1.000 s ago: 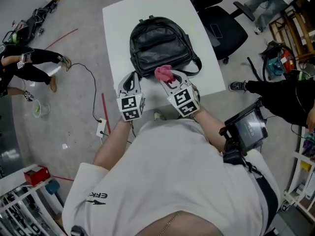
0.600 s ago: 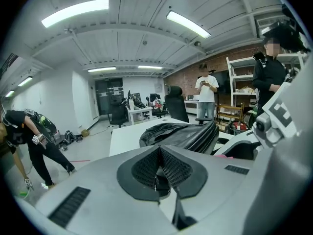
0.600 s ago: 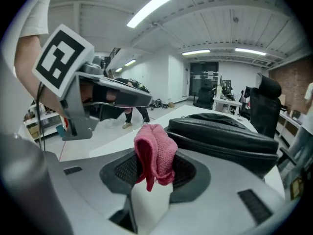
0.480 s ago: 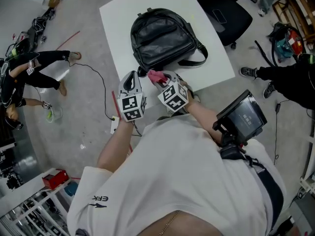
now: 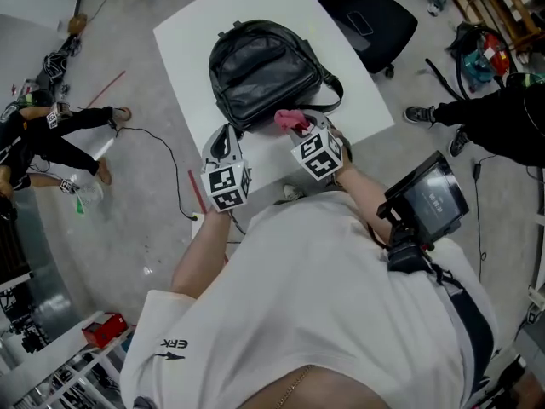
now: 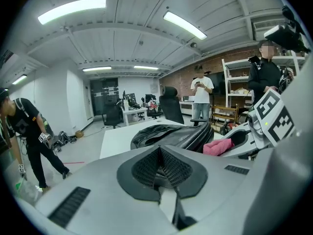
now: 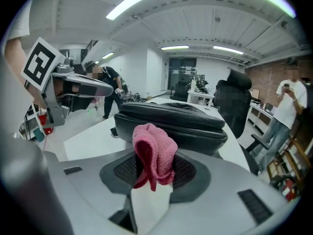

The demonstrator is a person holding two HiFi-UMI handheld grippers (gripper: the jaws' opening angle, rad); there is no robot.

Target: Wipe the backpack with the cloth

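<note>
Backpack point(image 5: 260, 71) black, cloth point(image 5: 291, 119) pink, table point(image 5: 183, 54) white, floor point(image 5: 102, 228) grey.

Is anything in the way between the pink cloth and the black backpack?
No, nothing visible. The right hand-held gripper is shut on the folded pink cloth, and the black leather backpack lies straight ahead on the white table, with no other object between them.
</note>
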